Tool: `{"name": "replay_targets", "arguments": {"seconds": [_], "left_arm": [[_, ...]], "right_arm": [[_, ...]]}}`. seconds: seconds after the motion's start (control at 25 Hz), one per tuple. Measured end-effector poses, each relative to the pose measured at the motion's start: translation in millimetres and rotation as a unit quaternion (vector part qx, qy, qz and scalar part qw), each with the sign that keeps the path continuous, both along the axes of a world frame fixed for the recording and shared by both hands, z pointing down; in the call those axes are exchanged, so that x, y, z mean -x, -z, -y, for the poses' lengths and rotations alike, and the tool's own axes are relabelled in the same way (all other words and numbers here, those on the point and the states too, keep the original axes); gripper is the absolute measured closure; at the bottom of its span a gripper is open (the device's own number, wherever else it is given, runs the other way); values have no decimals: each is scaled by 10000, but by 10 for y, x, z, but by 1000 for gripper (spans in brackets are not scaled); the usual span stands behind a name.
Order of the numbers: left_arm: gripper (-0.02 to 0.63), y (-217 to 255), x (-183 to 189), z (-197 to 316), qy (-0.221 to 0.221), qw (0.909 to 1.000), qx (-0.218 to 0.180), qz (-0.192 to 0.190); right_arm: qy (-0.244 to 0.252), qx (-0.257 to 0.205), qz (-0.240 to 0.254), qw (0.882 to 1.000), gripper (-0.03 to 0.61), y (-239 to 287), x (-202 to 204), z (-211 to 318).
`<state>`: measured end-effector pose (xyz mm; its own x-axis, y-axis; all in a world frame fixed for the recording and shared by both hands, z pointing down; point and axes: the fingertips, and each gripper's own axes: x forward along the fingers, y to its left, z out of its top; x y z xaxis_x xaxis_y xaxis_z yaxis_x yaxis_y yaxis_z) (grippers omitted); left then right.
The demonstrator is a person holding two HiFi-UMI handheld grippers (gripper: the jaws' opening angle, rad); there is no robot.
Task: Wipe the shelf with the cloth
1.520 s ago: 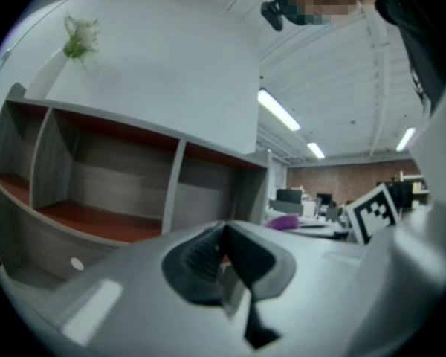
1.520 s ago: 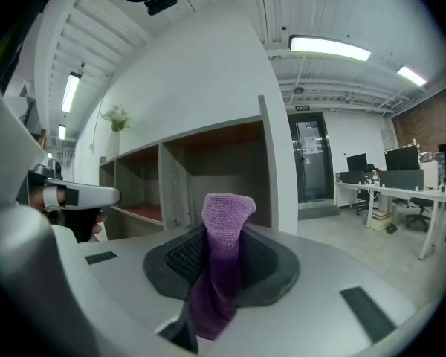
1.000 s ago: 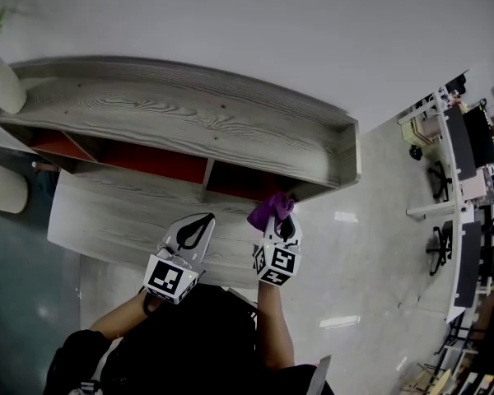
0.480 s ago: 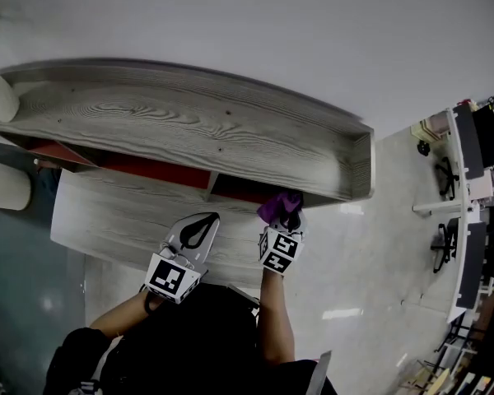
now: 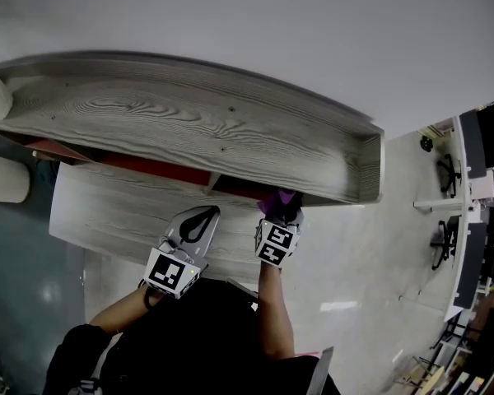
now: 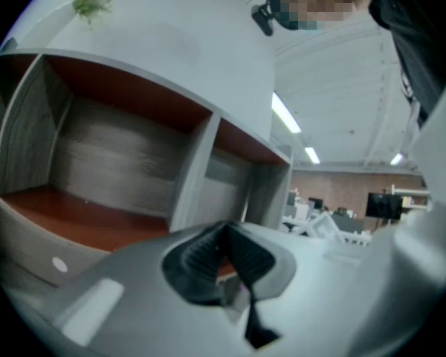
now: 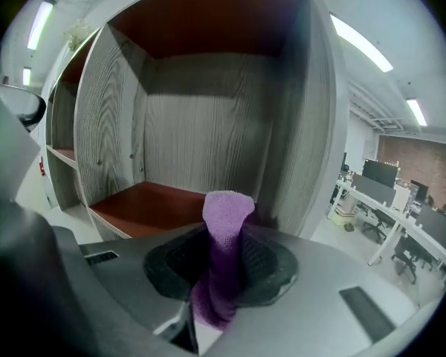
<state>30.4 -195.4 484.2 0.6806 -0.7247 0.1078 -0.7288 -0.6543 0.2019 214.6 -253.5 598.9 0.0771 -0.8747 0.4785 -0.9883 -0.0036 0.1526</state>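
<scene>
Between clamped right gripper (image 7: 221,272) jaws, cloth (image 7: 227,213)

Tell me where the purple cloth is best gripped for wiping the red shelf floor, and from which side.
Grip the cloth at its bunched middle, coming from the open front of the shelf, as the right gripper does. It is rolled into a narrow column, so shut jaws hold it firmly. Its rounded end stands out past the jaw tips, probably free to rub the red floor.
</scene>
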Motion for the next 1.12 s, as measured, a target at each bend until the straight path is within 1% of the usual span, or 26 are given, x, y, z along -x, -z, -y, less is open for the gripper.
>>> {"name": "replay_targets", "arguments": {"seconds": [0.2, 0.32, 0.52, 0.68, 0.96, 1.12], "left_arm": [[609, -15, 66, -4, 59, 10000, 25, -4], [610, -26, 123, 2, 135, 9999, 40, -37], [610, -38, 219, -10, 247, 9996, 63, -91], [609, 1, 288, -52, 300, 9995, 4, -95], [609, 20, 489, -128, 525, 9985, -10, -136], [609, 30, 600, -196, 656, 9977, -33, -154]], "right_arm": [[62, 136, -142, 9998, 500, -8, 24, 34], [239, 179, -223, 9993, 500, -4, 112, 72], [779, 410, -279, 9957, 502, -38, 542, 111], [1147, 532, -297, 9915, 502, -48, 845, 132], [1529, 607, -304, 9859, 502, -69, 1210, 142], [1732, 565, -281, 9829, 502, -74, 1393, 149]]}}
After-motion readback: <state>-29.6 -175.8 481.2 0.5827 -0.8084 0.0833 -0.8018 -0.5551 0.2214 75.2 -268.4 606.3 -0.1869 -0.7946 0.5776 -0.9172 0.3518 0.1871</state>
